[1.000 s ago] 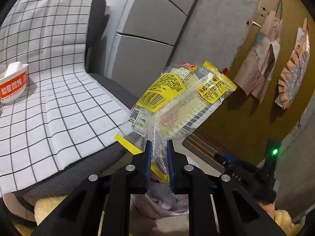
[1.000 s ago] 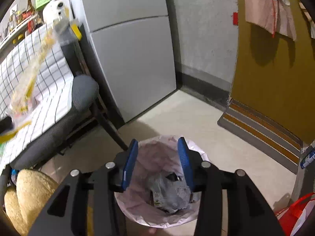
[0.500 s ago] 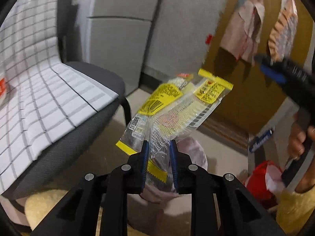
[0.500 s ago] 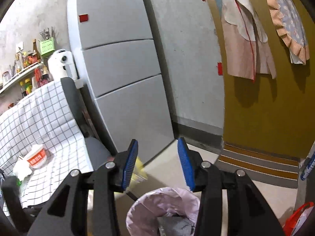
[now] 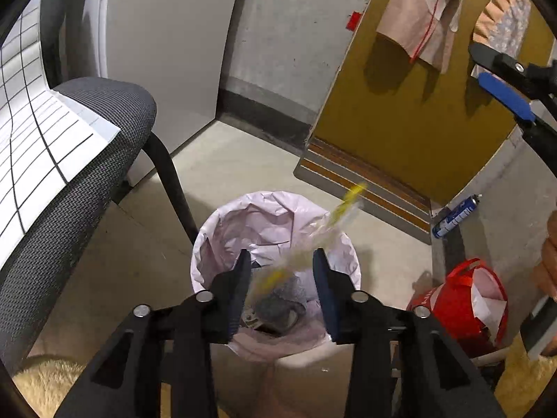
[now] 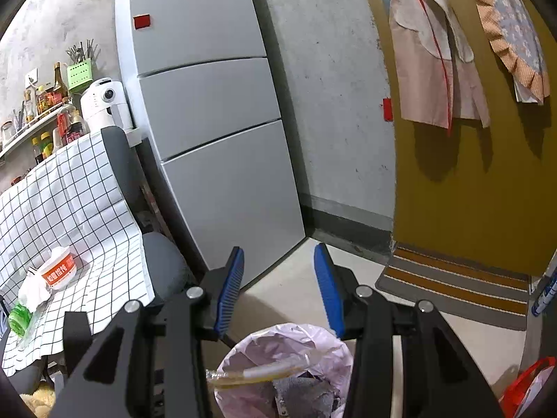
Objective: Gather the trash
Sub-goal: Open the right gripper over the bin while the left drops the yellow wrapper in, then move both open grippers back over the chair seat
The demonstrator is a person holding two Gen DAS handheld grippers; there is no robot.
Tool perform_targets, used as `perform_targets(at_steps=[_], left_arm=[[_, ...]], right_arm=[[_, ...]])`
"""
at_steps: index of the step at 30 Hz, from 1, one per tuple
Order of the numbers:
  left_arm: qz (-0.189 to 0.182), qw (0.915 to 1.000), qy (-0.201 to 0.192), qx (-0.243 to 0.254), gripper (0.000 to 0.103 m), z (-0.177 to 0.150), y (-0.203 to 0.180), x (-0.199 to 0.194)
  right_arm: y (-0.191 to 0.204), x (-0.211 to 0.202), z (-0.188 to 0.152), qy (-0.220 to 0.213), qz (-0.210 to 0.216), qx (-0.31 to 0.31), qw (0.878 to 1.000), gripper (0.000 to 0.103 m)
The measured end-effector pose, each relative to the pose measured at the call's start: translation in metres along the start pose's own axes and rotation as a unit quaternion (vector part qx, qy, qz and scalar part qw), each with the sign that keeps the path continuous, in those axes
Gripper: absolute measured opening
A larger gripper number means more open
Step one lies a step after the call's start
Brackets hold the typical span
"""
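The left gripper (image 5: 281, 271) hangs above a trash bin (image 5: 216, 219) lined with a pale pink bag, its two black fingers spread wide with nothing clamped between them. A clear and yellow snack wrapper (image 5: 327, 230), blurred, is in the air between and just beyond the fingertips, over the bin's far right rim. Grey crumpled rubbish already lies at the bottom of the bin. To the left of the bin stands a dark mesh chair (image 5: 90, 139) with a black-and-white checked cloth (image 5: 31, 146) draped over its seat. A red bag (image 5: 463, 299) sits on the floor to the bin's right.

The right gripper (image 6: 278, 278) is also wide open and empty, its blue-padded fingers aimed at a grey refrigerator (image 6: 216, 132). In its view the wrapper (image 6: 257, 372) lies across the mouth of the bin (image 6: 334, 348). On the cloth (image 6: 80, 209) rests a small white cup with an orange label (image 6: 57, 271).
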State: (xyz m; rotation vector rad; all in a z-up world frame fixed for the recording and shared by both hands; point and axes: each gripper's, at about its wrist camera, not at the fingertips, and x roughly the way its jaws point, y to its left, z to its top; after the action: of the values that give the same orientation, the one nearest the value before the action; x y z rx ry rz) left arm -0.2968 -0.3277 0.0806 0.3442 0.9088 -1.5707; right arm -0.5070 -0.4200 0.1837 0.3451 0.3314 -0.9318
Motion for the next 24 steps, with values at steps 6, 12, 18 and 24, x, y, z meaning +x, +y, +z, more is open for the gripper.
perform_targets(at_steps=[6, 12, 18, 24], left_arm=[[0.011, 0.9991, -0.038, -0.013, 0.043, -0.001, 0.005, -0.029], [0.042, 0.9931, -0.105, -0.032, 0.043, -0.005, 0.018, -0.083], [0.091, 0.981, -0.159, -0.063, 0.05, -0.019, 0.048, -0.145], [0.174, 0.9572, -0.201, -0.114, 0.063, -0.048, 0.099, -0.211]], right_arm=[[0.008, -0.004, 0.003, -0.008, 0.007, -0.003, 1.0, 0.042], [0.044, -0.018, 0.011, -0.033, 0.034, -0.035, 0.998, 0.042], [0.097, -0.016, 0.013, -0.023, 0.089, -0.072, 0.993, 0.046], [0.174, -0.001, -0.003, 0.014, 0.169, -0.131, 0.977, 0.048]])
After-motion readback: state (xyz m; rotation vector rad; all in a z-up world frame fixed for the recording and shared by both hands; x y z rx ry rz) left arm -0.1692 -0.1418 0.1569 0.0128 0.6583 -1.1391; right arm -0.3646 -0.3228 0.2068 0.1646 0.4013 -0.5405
